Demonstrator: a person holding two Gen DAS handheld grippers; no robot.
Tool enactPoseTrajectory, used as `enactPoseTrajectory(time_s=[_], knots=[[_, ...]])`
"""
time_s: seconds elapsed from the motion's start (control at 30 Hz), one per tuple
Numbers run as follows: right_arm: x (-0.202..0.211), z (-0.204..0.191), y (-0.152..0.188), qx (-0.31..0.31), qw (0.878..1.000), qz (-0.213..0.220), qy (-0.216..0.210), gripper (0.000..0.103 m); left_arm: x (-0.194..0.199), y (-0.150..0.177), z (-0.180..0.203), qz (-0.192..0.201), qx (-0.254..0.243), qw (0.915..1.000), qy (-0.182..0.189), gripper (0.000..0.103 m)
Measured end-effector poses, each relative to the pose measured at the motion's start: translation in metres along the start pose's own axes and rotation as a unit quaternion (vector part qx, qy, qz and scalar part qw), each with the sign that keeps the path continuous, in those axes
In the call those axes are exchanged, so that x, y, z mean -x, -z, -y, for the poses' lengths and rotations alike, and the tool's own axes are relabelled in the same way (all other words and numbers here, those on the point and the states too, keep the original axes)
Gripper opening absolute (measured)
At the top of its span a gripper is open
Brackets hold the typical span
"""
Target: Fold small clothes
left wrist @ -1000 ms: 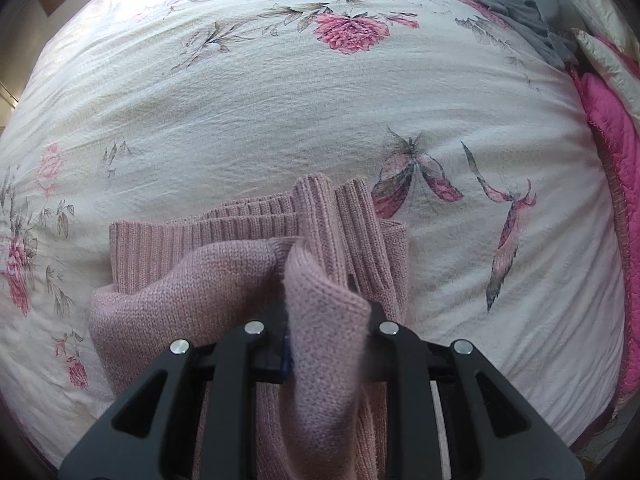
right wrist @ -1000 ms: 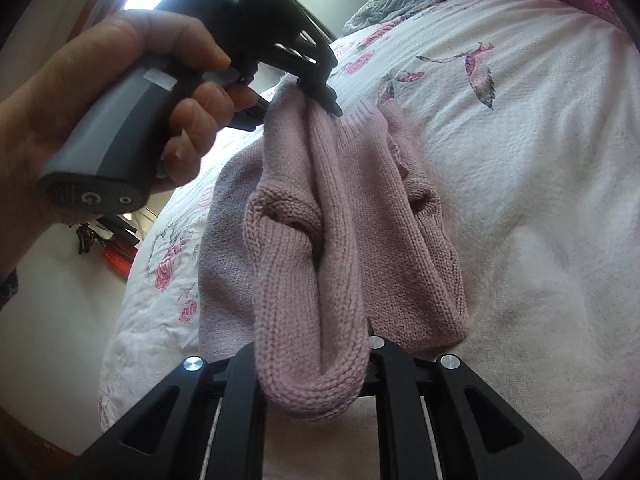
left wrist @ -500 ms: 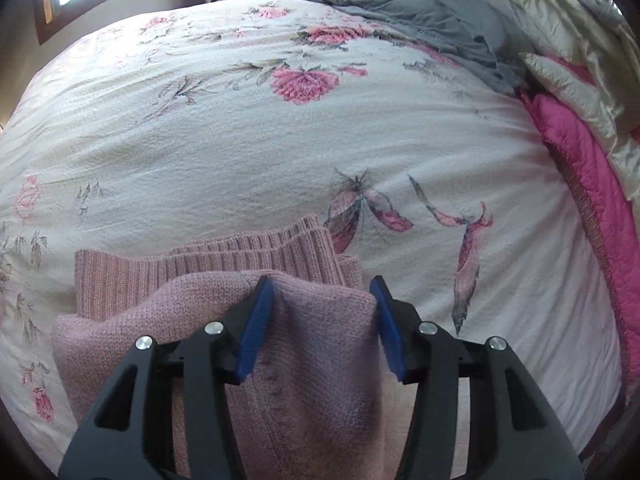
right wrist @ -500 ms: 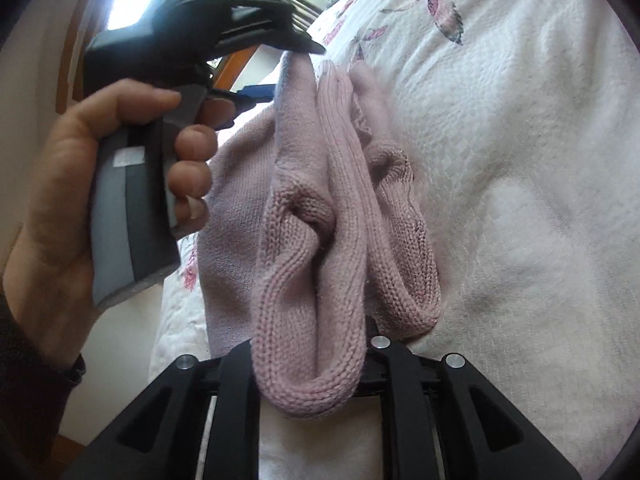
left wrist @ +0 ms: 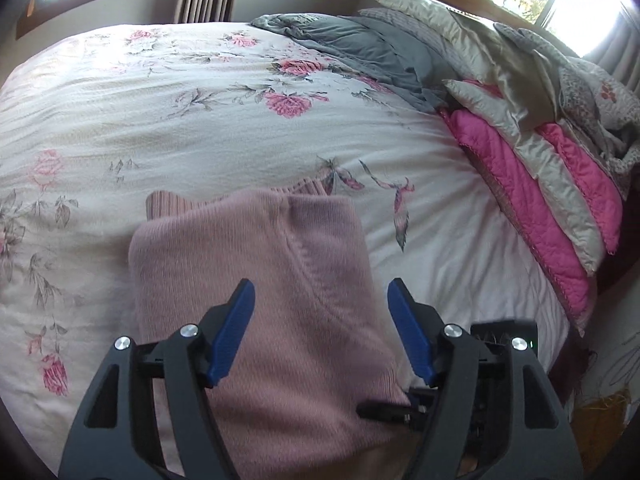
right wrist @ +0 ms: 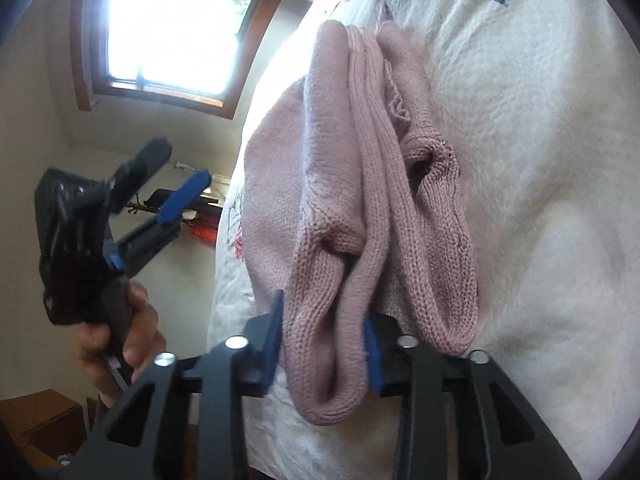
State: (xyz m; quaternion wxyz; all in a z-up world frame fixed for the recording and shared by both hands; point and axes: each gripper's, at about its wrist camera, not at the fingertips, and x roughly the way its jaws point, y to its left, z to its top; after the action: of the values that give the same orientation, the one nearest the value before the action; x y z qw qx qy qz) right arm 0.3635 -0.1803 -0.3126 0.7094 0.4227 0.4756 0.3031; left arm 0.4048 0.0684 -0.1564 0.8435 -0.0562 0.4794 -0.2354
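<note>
A dusty-pink knitted sweater (left wrist: 260, 280) lies folded on the floral white bedspread (left wrist: 200, 120), its ribbed hem peeking out at the far side. My left gripper (left wrist: 322, 312) hovers just above it, open, with nothing between its blue pads (left wrist: 240, 328). In the right wrist view, a thick fold of the sweater (right wrist: 332, 240) sits between my right gripper (right wrist: 324, 344) pads and touches both. The jaws are shut on that fold but only loosely. A hand (right wrist: 120, 332) holds the left gripper (right wrist: 168, 184) off to the left, away from the cloth.
Pink quilted and cream pillows (left wrist: 540, 220) are stacked along the bed's right side. A grey blanket (left wrist: 360, 44) is bunched at the far end. The bed's edge runs close below the sweater, and a window (right wrist: 172, 28) lights the wall beyond.
My left gripper let go of the sweater, opened wide and pulled back and up. The cloth dropped flat. My right gripper's jaws eased apart slightly, so its blue pads now show.
</note>
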Motion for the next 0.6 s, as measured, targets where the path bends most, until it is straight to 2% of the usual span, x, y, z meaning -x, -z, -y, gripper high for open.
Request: enactPoseTrajectory(time_s=[0.17, 0.27, 0.33, 0.4, 0.43, 0.5, 0.57, 0.6], knots=[[0.025, -0.024, -0.033, 0.053, 0.997, 0.02, 0.046, 0.012, 0.013, 0.041, -0.011, -0.005, 0.007, 0.9995, 0.031, 0.068], [0.034, -0.023, -0.036, 0.067, 0.995, 0.024, 0.075, 0.012, 0.011, 0.057, -0.006, -0.007, -0.005, 0.999, 0.044, 0.068], [0.024, -0.006, -0.035, 0.053, 0.994, 0.01, 0.093, 0.013, -0.004, 0.066, -0.006, -0.028, -0.016, 0.9988, 0.038, 0.068], [0.018, 0.001, -0.031, 0.055, 0.995, 0.007, 0.084, 0.014, -0.022, 0.075, -0.011, -0.055, -0.012, 0.9976, 0.04, 0.068], [0.019, 0.001, -0.03, 0.056, 0.996, 0.011, 0.068, 0.016, -0.029, 0.079, -0.013, -0.065, -0.008, 0.997, 0.04, 0.068], [0.029, 0.003, -0.03, 0.042, 0.999, 0.019, 0.03, 0.035, -0.034, 0.084, -0.018, -0.066, -0.007, 0.997, 0.04, 0.068], [0.036, 0.0, -0.044, 0.041, 0.998, 0.042, 0.034, 0.049, -0.034, 0.085, -0.022, -0.063, 0.002, 0.9969, 0.048, 0.068], [0.038, -0.003, -0.054, 0.044, 0.997, 0.051, 0.045, 0.05, -0.031, 0.085, -0.022, -0.059, 0.005, 0.9968, 0.053, 0.068]])
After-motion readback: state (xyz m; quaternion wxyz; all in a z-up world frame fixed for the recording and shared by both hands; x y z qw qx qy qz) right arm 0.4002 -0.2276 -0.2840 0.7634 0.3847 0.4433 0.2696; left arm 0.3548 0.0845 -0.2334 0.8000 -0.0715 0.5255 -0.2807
